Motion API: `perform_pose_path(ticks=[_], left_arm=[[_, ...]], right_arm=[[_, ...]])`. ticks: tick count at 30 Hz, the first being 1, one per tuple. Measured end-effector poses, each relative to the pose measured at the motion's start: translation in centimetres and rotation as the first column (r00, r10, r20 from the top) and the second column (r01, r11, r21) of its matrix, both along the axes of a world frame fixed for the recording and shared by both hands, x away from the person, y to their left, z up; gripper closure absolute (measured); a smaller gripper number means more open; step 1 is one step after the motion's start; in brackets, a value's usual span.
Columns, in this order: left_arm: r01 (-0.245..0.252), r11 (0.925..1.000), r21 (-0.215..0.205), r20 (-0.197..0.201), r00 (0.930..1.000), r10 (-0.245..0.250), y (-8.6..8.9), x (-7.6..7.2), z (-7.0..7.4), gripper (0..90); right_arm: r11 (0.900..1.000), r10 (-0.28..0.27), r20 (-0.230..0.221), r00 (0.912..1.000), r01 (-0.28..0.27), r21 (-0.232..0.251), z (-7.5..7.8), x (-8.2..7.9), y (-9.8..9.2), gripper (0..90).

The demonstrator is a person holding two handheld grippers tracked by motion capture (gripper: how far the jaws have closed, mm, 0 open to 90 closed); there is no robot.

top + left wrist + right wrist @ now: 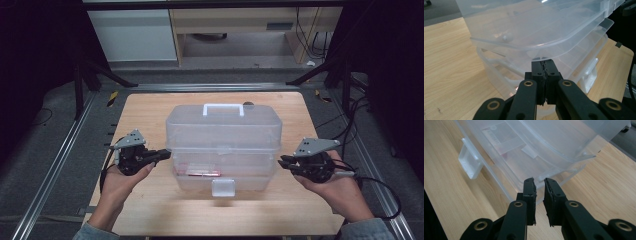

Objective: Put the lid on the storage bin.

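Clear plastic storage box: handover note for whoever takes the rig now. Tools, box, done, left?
Left tool: jaws shut, tips at the left edge of the clear plastic storage box with white handle, under its lid rim; contact unclear.
Right tool: jaws slightly open, near the box's right lower edge, holding nothing.
Box: mid-table on the light wooden table, white front latch facing the person, lid down.
Done: both tools flank the box.
Left: probably gripping or lifting the box or lid; nothing is raised yet.
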State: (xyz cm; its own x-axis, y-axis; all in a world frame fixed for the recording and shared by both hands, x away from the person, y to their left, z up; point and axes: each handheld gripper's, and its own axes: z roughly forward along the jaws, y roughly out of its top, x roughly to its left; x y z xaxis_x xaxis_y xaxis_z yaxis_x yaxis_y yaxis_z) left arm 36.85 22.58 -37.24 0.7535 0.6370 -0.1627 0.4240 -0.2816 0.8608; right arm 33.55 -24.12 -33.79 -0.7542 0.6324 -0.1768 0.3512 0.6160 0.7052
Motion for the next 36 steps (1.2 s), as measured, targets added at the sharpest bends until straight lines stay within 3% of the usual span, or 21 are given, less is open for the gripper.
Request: perform_pose_path(ticks=[26, 36], left_arm=[[0.001, 0.9995, 0.031, -0.029, 0.9996, 0.000, 0.8, -0.8, -2.0, 89.1], [0.011, 0.9992, 0.039, -0.069, 0.9976, -0.008, 0.7, -1.3, -3.7, 89.0]], right_arm=[[0.998, -0.067, -0.018, 0.9976, 0.067, 0.013, -1.8, -1.3, -2.3, 75.3], [0.998, -0.067, -0.029, 0.9973, 0.067, 0.004, -2.5, -1.3, -2.4, 74.5]])
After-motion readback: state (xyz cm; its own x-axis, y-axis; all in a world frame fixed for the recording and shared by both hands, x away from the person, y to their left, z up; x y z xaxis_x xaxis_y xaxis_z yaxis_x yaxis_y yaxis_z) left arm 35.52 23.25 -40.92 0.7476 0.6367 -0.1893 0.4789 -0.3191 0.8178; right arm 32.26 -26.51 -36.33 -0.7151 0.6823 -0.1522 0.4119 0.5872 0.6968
